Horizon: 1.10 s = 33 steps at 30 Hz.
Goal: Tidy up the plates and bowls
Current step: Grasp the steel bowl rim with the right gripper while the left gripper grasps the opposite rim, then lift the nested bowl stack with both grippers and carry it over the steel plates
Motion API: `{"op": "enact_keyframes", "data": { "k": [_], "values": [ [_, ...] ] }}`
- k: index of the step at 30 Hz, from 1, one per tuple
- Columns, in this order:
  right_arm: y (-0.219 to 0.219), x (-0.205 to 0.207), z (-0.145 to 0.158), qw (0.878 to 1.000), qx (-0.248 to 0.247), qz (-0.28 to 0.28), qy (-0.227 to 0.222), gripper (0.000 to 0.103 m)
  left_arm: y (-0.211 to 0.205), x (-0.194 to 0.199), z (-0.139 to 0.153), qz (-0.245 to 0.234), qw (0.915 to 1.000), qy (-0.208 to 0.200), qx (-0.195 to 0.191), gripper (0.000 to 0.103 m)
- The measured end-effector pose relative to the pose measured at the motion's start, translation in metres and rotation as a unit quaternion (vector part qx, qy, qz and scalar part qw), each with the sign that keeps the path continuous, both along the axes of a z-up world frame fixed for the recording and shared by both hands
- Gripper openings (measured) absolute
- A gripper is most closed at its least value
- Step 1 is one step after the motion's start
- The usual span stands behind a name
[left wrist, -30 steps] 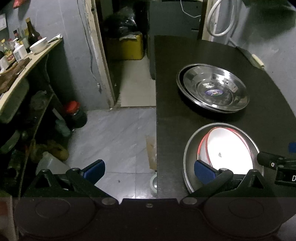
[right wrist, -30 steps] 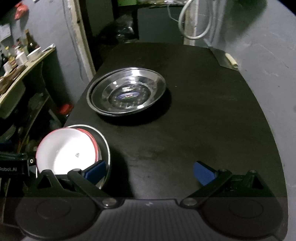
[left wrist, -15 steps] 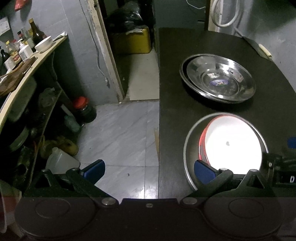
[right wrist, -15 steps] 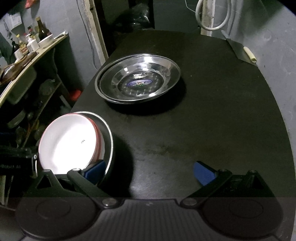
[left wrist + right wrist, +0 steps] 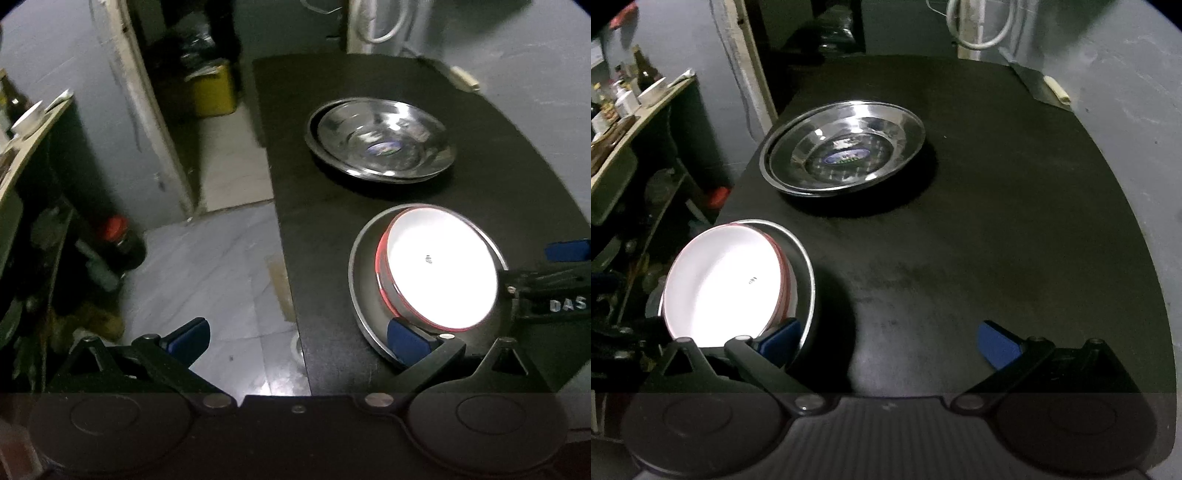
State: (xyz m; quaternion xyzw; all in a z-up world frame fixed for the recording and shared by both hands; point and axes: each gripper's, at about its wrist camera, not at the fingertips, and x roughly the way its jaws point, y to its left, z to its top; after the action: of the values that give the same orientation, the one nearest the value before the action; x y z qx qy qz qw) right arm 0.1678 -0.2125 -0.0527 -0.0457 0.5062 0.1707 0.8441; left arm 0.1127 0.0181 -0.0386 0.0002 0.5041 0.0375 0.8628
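Note:
A white bowl with a red rim [image 5: 439, 273] sits tilted inside a grey metal plate [image 5: 364, 291] at the near left edge of the black table [image 5: 480, 177]. It also shows in the right wrist view [image 5: 724, 284] inside the plate [image 5: 807, 269]. A stack of steel dishes [image 5: 380, 142] stands farther back, also in the right wrist view [image 5: 846, 147]. My left gripper [image 5: 295, 338] is open, its right finger beside the plate's near rim. My right gripper [image 5: 890, 341] is open, its left finger at the plate's near rim.
Left of the table the floor [image 5: 207, 266] drops away, with a shelf of bottles and dishes [image 5: 631, 99], a red-capped jar [image 5: 118, 240] and a yellow bin [image 5: 214, 88]. A grey wall [image 5: 1126, 110] borders the table on the right. A small cream object [image 5: 1056, 88] lies at the far right edge.
Both grippers have risen and pulled back slightly, so the bowl and plate sit farther ahead in view. The jaws stay open. The dishes have not moved.

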Motion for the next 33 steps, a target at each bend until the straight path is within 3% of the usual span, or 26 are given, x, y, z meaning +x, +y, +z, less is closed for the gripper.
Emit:
{"op": "enact_keyframes", "data": {
  "k": [6,10,14,17,26,31,33],
  "values": [
    [0.005,-0.004,0.001,1.000,-0.014,-0.027,0.003,0.103,0.006,0.001,-0.002,-0.030,0.9993,-0.001,-0.024,0.102],
    [0.015,-0.014,0.005,0.999,-0.047,-0.007,-0.024,0.103,0.006,0.005,-0.005,-0.053,0.9982,0.007,-0.025,0.101],
    [0.021,-0.019,0.006,0.997,-0.064,0.010,-0.038,0.102,0.005,0.012,-0.007,-0.070,0.9972,0.015,-0.021,0.094],
    [0.019,-0.018,0.008,0.998,-0.045,0.015,-0.028,0.091,0.007,0.015,-0.007,-0.074,0.9965,0.018,-0.035,0.087],
    [0.017,-0.014,0.012,0.999,-0.007,0.042,-0.008,0.066,0.007,0.018,-0.006,-0.098,0.9920,0.012,-0.078,0.052],
    [0.020,-0.014,0.013,0.998,0.020,0.065,0.008,0.040,0.000,0.020,-0.003,-0.127,0.9876,0.008,-0.092,0.020],
    [0.022,-0.015,0.013,0.997,0.026,0.077,0.013,0.031,-0.002,0.021,-0.003,-0.134,0.9870,0.007,-0.088,0.019]
  ]
}}
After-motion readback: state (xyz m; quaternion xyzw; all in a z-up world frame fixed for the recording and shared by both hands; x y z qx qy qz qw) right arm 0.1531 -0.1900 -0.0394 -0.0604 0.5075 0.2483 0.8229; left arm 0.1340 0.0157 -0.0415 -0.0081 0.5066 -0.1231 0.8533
